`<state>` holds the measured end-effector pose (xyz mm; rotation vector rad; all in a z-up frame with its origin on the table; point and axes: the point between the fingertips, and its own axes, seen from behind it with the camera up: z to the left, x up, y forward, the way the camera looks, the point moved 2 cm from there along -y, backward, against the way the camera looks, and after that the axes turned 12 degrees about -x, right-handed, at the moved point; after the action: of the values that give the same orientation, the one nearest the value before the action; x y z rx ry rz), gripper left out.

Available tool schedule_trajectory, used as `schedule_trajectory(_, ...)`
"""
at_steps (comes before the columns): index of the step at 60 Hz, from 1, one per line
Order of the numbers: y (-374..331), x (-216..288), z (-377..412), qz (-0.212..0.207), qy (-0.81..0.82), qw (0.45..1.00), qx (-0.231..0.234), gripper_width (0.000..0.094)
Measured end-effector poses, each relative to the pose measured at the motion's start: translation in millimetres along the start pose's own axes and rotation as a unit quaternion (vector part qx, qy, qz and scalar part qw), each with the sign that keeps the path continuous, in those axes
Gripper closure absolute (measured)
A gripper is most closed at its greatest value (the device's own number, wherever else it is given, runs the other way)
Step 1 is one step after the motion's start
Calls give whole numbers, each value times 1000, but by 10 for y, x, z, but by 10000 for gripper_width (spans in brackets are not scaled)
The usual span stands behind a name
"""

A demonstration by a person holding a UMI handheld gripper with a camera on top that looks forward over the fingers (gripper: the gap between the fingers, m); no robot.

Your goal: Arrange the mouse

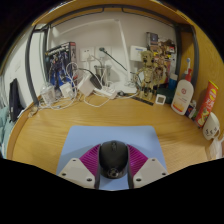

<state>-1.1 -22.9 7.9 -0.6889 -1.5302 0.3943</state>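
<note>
A black computer mouse [113,158] sits between my two fingers, over the near part of a light blue mouse mat [110,134] on the wooden desk [45,132]. My gripper [113,153] is shut on the mouse, with the pink pads [89,160] pressed against its left and right sides. I cannot tell whether the mouse rests on the mat or is lifted just off it. The mouse's near end is hidden below the fingers.
At the back of the desk lie white cables and a power strip [100,92]. A small wooden figure [149,70] stands at the back right. A white bottle [183,95], a red packet [206,102] and a white object [211,126] stand along the right.
</note>
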Motion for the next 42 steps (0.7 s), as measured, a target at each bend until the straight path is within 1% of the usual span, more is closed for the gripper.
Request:
schedule_trajectory(8, 8, -18, 18, 4, 1, 1000, 9, 466)
schedule_trajectory(9, 6, -22, 30, 6, -1, 1000, 12, 392)
schedule_trajectory(16, -73, 1, 13, 24, -11, 1000, 11, 56)
schedule_trajectory(19, -168, 113, -8, 17, -11, 1000, 6, 85)
schedule_trajectory(24, -420, 387, -34, 0, -9, 1000, 6, 81)
schedule_trajectory(31, -887, 851, -37, -26, 1, 1000, 17, 81)
schedule_trajectory(38, -1381, 1278, -66, -57, 10, 998, 16, 82)
schedule_trajectory(42, -1641, 1439, -91, -72, 14, 997, 11, 80)
